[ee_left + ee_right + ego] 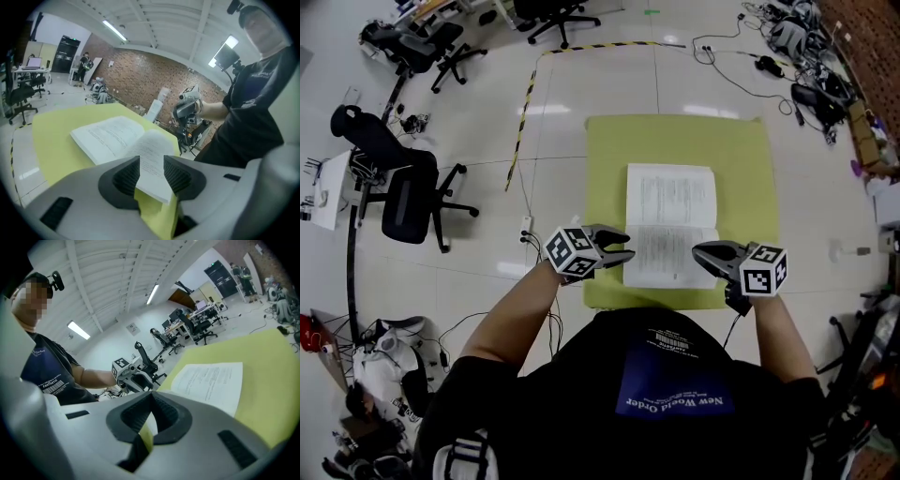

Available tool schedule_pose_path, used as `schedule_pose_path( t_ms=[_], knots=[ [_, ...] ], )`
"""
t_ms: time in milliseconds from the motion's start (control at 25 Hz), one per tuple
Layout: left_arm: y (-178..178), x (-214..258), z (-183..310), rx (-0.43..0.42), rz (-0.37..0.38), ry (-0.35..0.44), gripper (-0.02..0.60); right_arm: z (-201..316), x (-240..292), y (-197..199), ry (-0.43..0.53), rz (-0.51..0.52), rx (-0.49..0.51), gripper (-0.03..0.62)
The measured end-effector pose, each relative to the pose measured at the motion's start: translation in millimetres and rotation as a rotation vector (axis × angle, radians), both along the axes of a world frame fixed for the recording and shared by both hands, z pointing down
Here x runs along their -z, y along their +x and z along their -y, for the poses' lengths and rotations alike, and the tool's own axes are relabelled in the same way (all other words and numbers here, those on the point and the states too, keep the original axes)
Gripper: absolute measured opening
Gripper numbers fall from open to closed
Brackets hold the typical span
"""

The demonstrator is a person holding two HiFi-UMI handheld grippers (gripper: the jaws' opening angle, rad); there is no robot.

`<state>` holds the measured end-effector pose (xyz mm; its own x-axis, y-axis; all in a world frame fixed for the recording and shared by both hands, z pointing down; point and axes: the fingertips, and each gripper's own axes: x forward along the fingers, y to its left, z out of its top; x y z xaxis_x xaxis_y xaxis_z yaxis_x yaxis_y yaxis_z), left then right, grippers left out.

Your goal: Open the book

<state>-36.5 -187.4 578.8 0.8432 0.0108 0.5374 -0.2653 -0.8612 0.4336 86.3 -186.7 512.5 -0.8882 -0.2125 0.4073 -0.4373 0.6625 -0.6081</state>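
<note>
Book (pixel 670 223) lies spread open on yellow mat (pixel 609 150), centre frame, so task looks done | left gripper (pixel 628 247) jaws apart, empty | right gripper (pixel 699 251) jaws together, empty | the 2 flank its lower edges

items counted: one open book (pixel 670 220); one yellow-green tabletop (pixel 741 159); two claws, namely the left claw (pixel 628 246) and the right claw (pixel 697 253); two marker cubes, one per claw. in the head view, three black office chairs (pixel 408 192) stood on the floor.
</note>
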Motion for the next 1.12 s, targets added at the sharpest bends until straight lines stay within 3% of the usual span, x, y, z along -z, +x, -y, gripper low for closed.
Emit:
schedule_pose_path(
  t_ms=[120, 240, 400, 520, 680, 920, 1040, 1120],
  knots=[
    [-4.5, 41.5, 13.9, 0.084, -0.112, 0.039, 0.147, 5.0, 19.3, 6.5, 0.05, 0.025, -0.024, -0.014],
    [-18.8, 102.7, 36.6, 0.216, -0.29, 0.088, 0.148, 16.6, 48.7, 17.2, 0.13, 0.075, -0.09, -0.014],
    [-60.6, 196.6, 62.0, 0.455, -0.583, 0.142, 0.147, 36.2, 116.0, 49.9, 0.317, 0.147, -0.284, -0.014],
    [-86.1, 244.1, 57.2, 0.568, -0.715, 0.201, 0.147, 43.2, 172.9, 85.4, 0.452, 0.179, -0.443, -0.014],
    [-88.3, 268.4, 34.2, 0.589, -0.739, 0.251, 0.147, 41.0, 218.3, 106.5, 0.59, 0.131, -0.513, -0.014],
    [-79.8, 262.1, 13.9, 0.612, -0.717, 0.243, 0.145, 27.4, 207.0, 96.8, 0.59, 0.061, -0.498, -0.015],
    [-85.7, 265.3, 16.9, 0.642, -0.705, 0.258, 0.019, 25.4, 204.7, 86.8, 0.594, 0.05, -0.473, -0.015],
    [-88.8, 268.2, 16.9, 0.653, -0.693, 0.27, 0.006, 24.9, 204.2, 81.7, 0.593, 0.041, -0.459, -0.015]
  ],
)
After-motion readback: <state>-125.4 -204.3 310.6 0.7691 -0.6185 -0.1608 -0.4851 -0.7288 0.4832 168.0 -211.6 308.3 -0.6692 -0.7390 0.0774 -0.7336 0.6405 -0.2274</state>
